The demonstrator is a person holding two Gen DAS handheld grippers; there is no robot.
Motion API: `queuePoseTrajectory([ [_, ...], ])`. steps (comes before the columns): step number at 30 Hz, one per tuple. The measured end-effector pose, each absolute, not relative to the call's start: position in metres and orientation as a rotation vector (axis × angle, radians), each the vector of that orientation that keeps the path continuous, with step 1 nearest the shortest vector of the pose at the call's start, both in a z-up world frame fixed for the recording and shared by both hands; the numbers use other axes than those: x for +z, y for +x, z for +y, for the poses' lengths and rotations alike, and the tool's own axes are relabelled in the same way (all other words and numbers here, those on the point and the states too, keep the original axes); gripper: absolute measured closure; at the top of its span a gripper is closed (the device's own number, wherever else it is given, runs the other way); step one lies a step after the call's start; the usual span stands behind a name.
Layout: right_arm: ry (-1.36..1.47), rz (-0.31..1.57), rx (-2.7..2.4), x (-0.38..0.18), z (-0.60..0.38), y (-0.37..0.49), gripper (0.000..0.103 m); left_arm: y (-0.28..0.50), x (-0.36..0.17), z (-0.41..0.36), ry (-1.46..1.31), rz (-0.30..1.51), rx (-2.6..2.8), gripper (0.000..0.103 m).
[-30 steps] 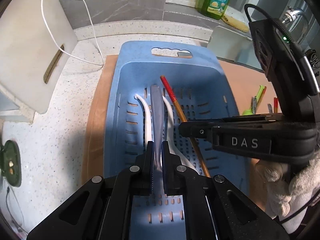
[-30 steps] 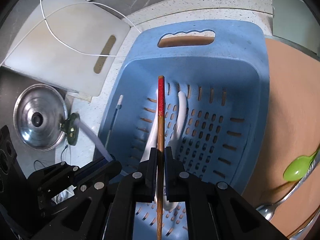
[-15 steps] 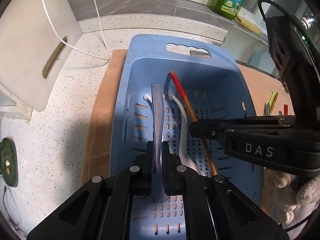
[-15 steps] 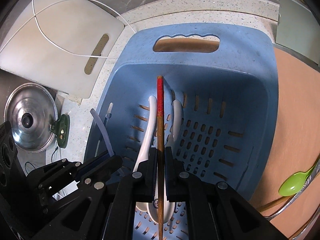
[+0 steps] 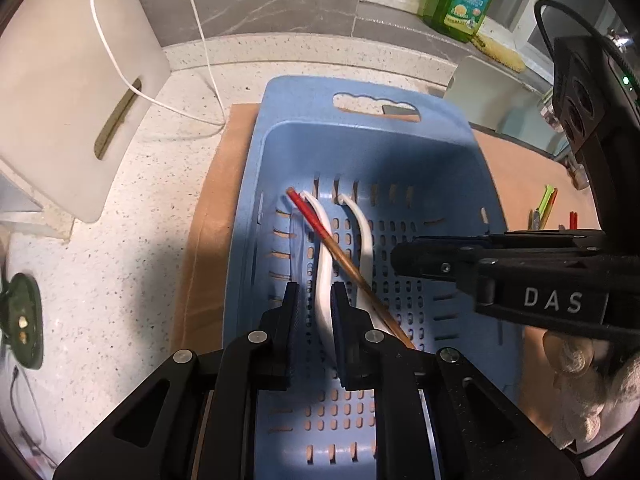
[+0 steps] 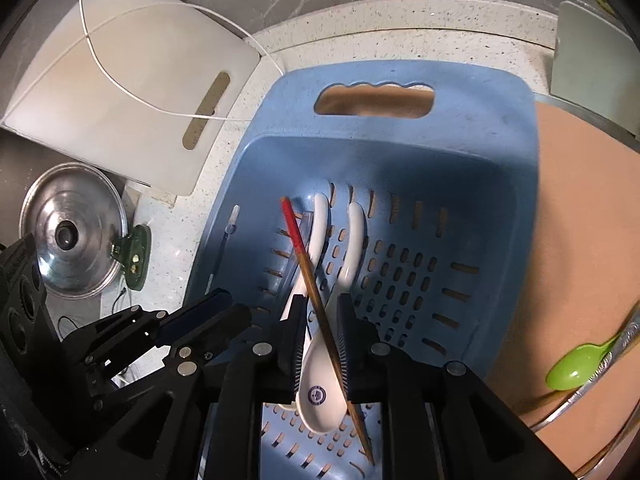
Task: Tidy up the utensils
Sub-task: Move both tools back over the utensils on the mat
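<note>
Hovering over the blue basket (image 5: 472, 168), both grippers point steeply down with jaws opening. The left gripper (image 5: 314, 300) has a narrow gap; a white spoon (image 5: 324, 276) lies on the basket floor in line with that gap, and the pads do not press on it. The right gripper (image 6: 320, 320) likewise shows a narrow gap; the red-tipped chopstick (image 6: 306, 264) slants through it from 11 o'clock to 5 o'clock, lying loose over the white spoon's (image 6: 320, 392) bowl (no pad contact is visible). A second white spoon (image 6: 352, 240) lies just beside the first, toward 2 o'clock, on the perforated floor. The basket sits on a tan mat (image 5: 208, 220) on the speckled counter (image 5: 120, 264). At 4 o'clock of the basket in the right wrist view, a green spoon (image 6: 576, 368) rests outside it. A white cutting board (image 6: 132, 80) and a steel pot lid (image 6: 72, 236) lie toward 9 to 10 o'clock.
</note>
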State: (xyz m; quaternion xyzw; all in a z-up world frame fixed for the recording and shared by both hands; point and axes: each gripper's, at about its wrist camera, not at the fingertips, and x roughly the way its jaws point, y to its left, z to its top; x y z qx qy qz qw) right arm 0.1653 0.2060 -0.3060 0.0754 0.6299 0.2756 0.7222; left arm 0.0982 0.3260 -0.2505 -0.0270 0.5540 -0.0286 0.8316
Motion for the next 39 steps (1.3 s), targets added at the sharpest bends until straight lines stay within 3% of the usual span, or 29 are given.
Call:
queuePoseTrajectory([
  [7,0.183,1.308,0.681,-0.275,0.165,0.149,0.082,0.08,-0.224,0.316,-0.072,1.101,-0.067,0.089],
  [11,0.247,1.241,0.705,-0.259,0.119,0.138,0.059,0.066,-0.207,0.298,-0.053,1.061,-0.083,0.089],
  [15,0.22,1.128,0.696,-0.24,0.059,0.125,0.053,0.051,-0.191,0.268,-0.043,1.019,-0.116,0.089],
  [19,0.184,1.075,0.663,-0.229,-0.003,0.12,0.038,0.039,-0.185,0.234,-0.05,0.994,-0.159,0.089],
  [27,0.191,1.087,0.594,-0.225,-0.099,0.12,0.038,0.023,-0.203,0.156,-0.077,1.022,-0.285,0.089],
  [34,0.25,1.181,0.628,-0.242,-0.115,0.126,0.038,0.004,-0.239,0.101,-0.105,1.091,-0.355,0.089],
  [39,0.299,1.279,0.677,-0.265,-0.101,0.134,0.05,-0.007,-0.251,0.085,-0.138,1.121,-0.379,0.089],
])
